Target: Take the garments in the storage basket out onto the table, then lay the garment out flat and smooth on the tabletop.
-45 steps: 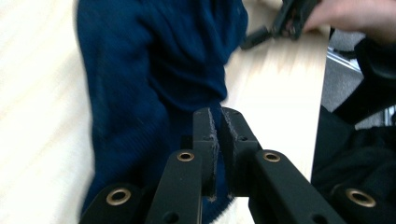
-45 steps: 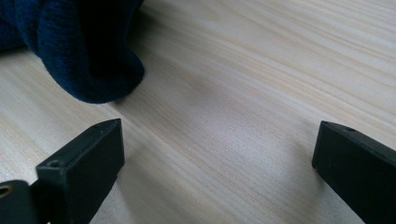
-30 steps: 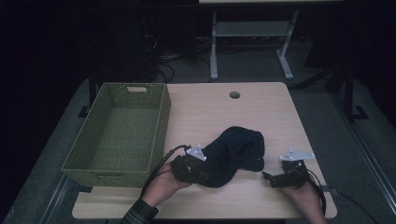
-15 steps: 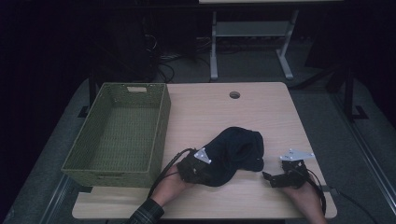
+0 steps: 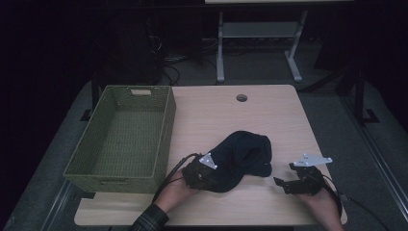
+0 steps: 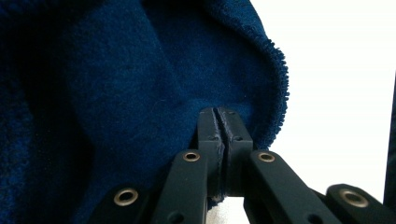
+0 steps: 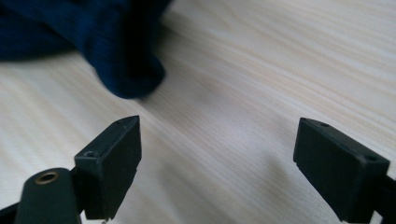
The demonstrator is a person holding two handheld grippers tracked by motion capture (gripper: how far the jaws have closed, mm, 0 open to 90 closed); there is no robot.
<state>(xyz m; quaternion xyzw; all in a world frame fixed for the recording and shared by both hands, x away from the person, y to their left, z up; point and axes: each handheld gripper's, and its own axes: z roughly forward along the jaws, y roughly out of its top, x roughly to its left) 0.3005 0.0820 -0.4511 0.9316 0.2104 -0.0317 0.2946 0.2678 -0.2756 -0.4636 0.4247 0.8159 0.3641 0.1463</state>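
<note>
A dark blue fleece cloth (image 5: 243, 156) lies crumpled on the wooden table's near half. My left gripper (image 5: 208, 174) sits at the cloth's near-left edge, its tips buried in the fabric. In the left gripper view the jaws (image 6: 224, 128) are pressed together on a fold of the cloth (image 6: 116, 93), beside its frayed hem. My right gripper (image 5: 284, 175) rests on the table just right of the cloth, not touching it. In the right gripper view its jaws (image 7: 217, 149) stand wide apart over bare wood, with a lobe of the cloth (image 7: 126, 56) ahead at upper left.
A green woven basket (image 5: 166, 125) with nothing in it stands on the table's left side, close to my left hand. A cable hole (image 5: 241, 97) lies near the table's far edge. Bare light wood (image 5: 279, 120) stretches beyond and right of the cloth.
My left gripper has edged slightly right into the cloth's edge, and the cloth has shifted a little. The right gripper has not moved.
</note>
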